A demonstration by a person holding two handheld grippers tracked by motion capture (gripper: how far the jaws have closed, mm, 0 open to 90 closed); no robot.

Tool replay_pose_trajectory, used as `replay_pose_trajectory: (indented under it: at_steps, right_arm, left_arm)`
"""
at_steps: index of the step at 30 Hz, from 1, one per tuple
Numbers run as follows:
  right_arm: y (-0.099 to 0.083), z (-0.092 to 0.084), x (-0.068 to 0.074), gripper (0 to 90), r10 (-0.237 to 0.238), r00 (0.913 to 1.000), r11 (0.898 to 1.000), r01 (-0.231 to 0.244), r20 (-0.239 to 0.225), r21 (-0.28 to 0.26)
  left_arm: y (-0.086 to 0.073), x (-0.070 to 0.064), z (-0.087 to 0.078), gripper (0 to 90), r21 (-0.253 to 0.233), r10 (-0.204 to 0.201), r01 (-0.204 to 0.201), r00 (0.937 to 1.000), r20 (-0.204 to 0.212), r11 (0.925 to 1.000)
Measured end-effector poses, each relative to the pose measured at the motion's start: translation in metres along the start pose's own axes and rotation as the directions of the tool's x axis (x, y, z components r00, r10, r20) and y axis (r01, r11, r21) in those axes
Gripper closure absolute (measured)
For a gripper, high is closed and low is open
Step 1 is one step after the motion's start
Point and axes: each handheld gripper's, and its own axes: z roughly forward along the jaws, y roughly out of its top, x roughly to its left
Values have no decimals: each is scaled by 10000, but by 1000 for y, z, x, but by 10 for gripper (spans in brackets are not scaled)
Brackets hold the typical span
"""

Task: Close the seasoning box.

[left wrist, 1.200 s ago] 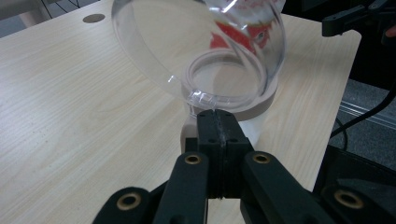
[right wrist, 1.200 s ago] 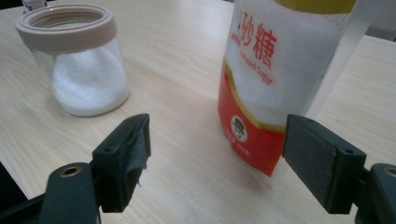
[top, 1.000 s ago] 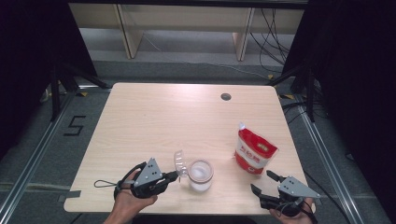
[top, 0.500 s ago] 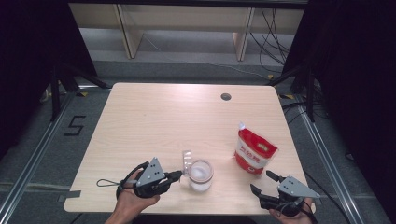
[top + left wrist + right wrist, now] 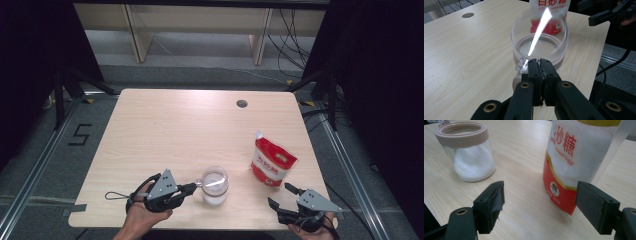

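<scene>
Sugar bag (image 5: 574, 160) label: "砂糖", partly "Sugar"; red/white.

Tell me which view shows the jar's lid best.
The left gripper view: the clear lid stands tilted open over the jar, its tab pinched in the left gripper. The high view shows it small; the right gripper view shows the jar, not the lid clearly.
</scene>
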Motion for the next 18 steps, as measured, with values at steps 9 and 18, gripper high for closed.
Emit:
replay_pose_trajectory:
  at_steps: [9, 18]
  right_arm:
    - [0, 0, 1, 243, 18, 10000, 10000, -18, -66, -19]
    - [1, 0, 2, 243, 109, 9998, 9999, -109, -167, 11]
  left_arm:
    - [-8, 6, -1, 598, 66, -1020, 1019, 9947, 124, 9948]
    - [-21, 9, -5, 353, 20, -1621, 1621, 9864, 286, 9868]
